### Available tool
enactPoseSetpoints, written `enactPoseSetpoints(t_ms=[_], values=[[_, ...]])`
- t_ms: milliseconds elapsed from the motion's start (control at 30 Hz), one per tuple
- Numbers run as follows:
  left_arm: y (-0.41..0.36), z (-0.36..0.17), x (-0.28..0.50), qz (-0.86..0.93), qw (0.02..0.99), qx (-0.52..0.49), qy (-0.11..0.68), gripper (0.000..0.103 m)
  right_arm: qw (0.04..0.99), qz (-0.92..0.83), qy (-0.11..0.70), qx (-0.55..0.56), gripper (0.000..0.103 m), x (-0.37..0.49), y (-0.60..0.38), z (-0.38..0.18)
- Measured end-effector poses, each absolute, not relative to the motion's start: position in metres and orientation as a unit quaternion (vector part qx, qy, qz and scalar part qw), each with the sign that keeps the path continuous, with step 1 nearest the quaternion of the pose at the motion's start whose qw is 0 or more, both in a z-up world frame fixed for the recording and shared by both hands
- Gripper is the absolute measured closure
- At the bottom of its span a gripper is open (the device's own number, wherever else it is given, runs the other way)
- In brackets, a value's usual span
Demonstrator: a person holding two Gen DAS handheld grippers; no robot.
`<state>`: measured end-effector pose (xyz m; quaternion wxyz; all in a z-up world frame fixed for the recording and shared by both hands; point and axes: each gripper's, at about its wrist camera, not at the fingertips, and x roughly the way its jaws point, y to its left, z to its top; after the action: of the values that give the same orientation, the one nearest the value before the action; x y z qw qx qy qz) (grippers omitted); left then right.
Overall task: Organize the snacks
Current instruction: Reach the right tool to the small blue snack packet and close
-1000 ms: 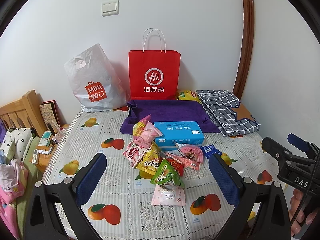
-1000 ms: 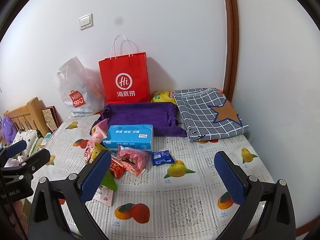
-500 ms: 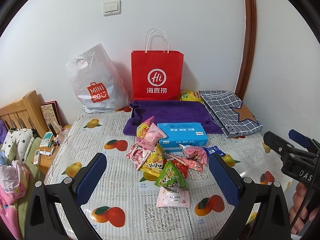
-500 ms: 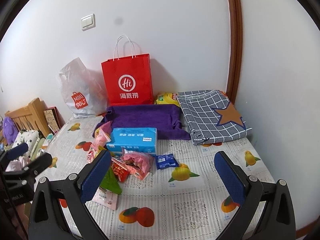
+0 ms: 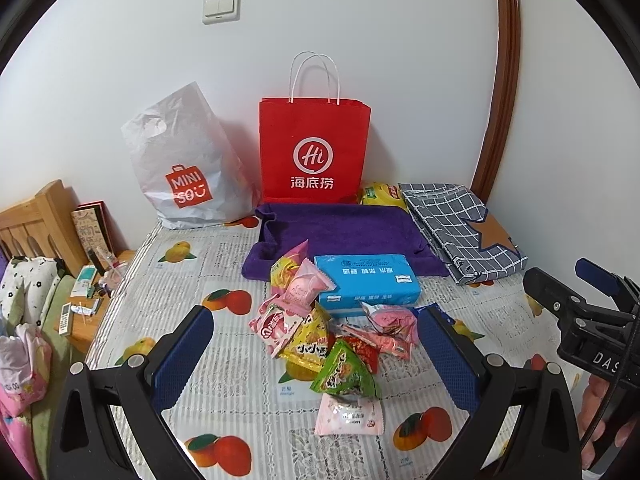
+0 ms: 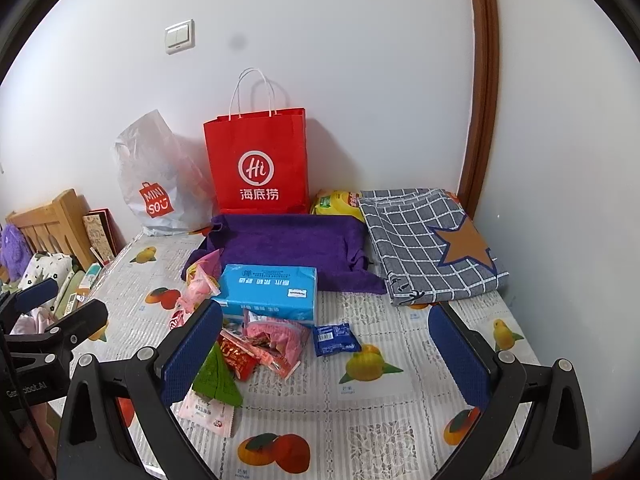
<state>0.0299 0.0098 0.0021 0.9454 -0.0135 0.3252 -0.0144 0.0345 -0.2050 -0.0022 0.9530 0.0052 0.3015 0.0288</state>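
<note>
A: On the fruit-print table [image 5: 224, 264], the left gripper [image 5: 316, 364] hangs with its jaws spread wide, holding nothing. Where is the snack pile [image 5: 332, 336] from it?

B: Straight ahead and a little below, framed between its two blue pads. The pile trails toward the camera, from the pink packets [image 5: 296, 300] at the far left, by the blue tissue box [image 5: 366, 284], down through the green triangle pack [image 5: 344, 372] to the pale pink sachet [image 5: 348, 414] lying nearest.

A: And the right gripper [image 6: 326, 358]?

B: Also wide open and empty. From its side the pile [image 6: 256, 344] sits off to the left, partly hidden behind its left pad. Only the small blue packet [image 6: 334, 338] lies apart, between its pads, just in front of the box [image 6: 268, 294].

A: So which hand is nearer?

B: By my reading, the left for the heap, with the sachet the first thing under it; the right for the blue packet.

A: And the goal?

B: Unclear. Behind the box lies a purple cloth [image 6: 288, 246], and a red paper bag [image 6: 258, 164] stands at the wall beyond; either could serve.
</note>
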Motion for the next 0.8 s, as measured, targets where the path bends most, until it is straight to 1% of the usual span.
enactPoseSetpoints(t_ms=[367, 533, 600, 800], values=[[0.023, -0.009, 0.062, -0.026, 0.937, -0.020, 0.347, 0.001, 0.952, 0.024, 0.304, -0.010, 0.001, 0.064, -0.203, -0.019], [0.030, -0.024, 0.083, -0.031, 0.930, -0.025, 0.364, 0.001, 0.945, 0.015, 0.328, -0.002, 0.001, 0.084, -0.209, -0.034], [0.033, -0.031, 0.091, -0.034, 0.927, -0.026, 0.372, 0.002, 0.941, 0.019, 0.339, 0.004, 0.005, 0.092, -0.212, -0.042], [0.044, -0.054, 0.118, -0.042, 0.916, -0.036, 0.397, 0.007, 0.926, -0.004, 0.377, 0.010, 0.006, 0.118, -0.220, -0.071]])
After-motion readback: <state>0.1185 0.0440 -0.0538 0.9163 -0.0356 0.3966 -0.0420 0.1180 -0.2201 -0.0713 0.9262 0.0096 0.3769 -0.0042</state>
